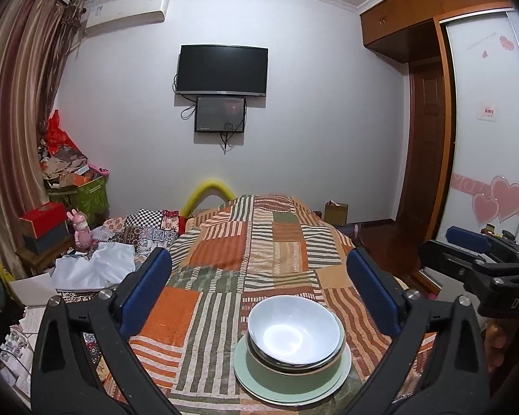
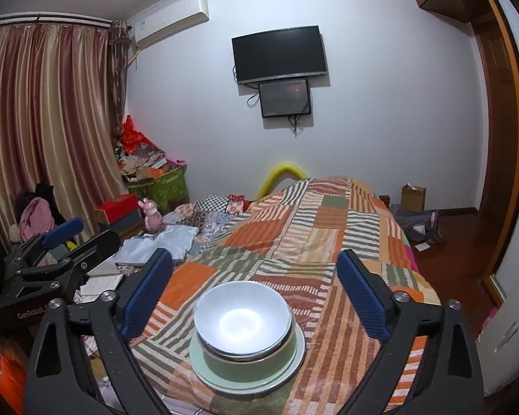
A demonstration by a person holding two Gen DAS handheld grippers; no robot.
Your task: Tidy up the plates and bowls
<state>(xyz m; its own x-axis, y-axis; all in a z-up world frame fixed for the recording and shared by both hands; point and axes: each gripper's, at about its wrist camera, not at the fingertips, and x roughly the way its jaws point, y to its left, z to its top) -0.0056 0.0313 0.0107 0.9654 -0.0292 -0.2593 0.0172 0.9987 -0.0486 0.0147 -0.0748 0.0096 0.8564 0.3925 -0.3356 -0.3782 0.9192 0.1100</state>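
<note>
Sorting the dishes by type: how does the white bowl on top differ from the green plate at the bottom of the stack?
The glossy white bowl is deep and steep-sided; the pale green plate is flat and shallow. The bowl sits on top, nested in other bowls; the plate lies underneath on the striped patchwork bedspread and spreads wider. Both are round and upright.

Both wrist views face down the bed, sharing stacked dishes.

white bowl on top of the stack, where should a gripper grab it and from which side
Pinch the white bowl by its thin rim, from above on the near-right side with the right hand-held gripper. It sits upright, nested in the green bowl, so only the rim is exposed.
</note>
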